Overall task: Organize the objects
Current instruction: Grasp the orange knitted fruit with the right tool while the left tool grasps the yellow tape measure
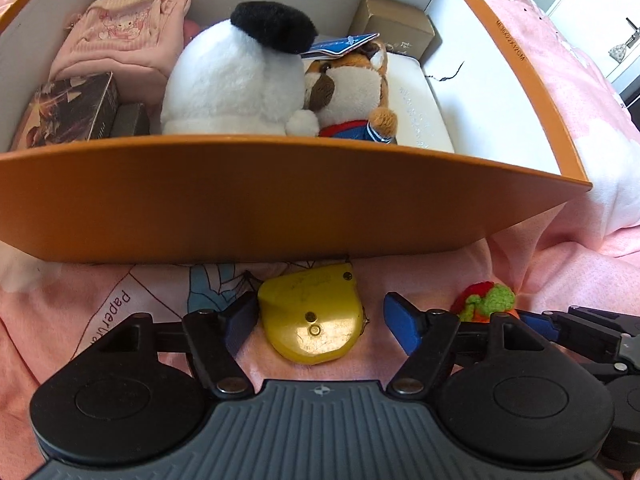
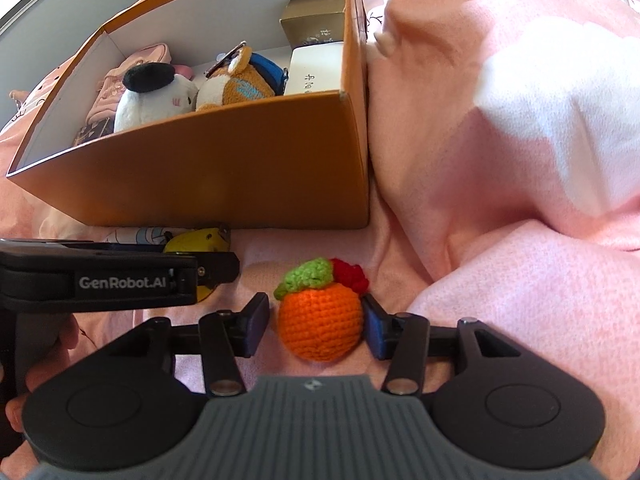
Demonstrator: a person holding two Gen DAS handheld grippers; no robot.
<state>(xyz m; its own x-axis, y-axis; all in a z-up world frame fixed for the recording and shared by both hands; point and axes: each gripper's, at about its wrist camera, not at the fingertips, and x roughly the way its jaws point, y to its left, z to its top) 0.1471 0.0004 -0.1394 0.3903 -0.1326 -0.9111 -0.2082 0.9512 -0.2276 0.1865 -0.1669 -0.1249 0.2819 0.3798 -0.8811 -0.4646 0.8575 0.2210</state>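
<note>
A yellow tape measure (image 1: 310,316) lies on the pink blanket just in front of the orange box (image 1: 280,200). My left gripper (image 1: 320,320) straddles it with the jaws wide; the left pad is close to it and the right pad (image 1: 402,322) stands clear. Beside it, a crocheted orange (image 2: 320,324) with a green leaf and a red tuft rests on the blanket between the fingers of my right gripper (image 2: 316,326). The right pad is at its side and a thin gap shows at the left pad (image 2: 258,324). Both grippers point steeply down, side by side.
The orange box (image 2: 240,160) holds a white plush (image 1: 232,80), a brown plush (image 1: 352,88), a pink pouch (image 1: 124,32), a gold box (image 1: 396,24), a white case (image 1: 416,108) and a dark box (image 1: 76,108). Bunched pink blanket (image 2: 520,140) rises on the right. A printed paper (image 1: 120,308) lies under the box's front.
</note>
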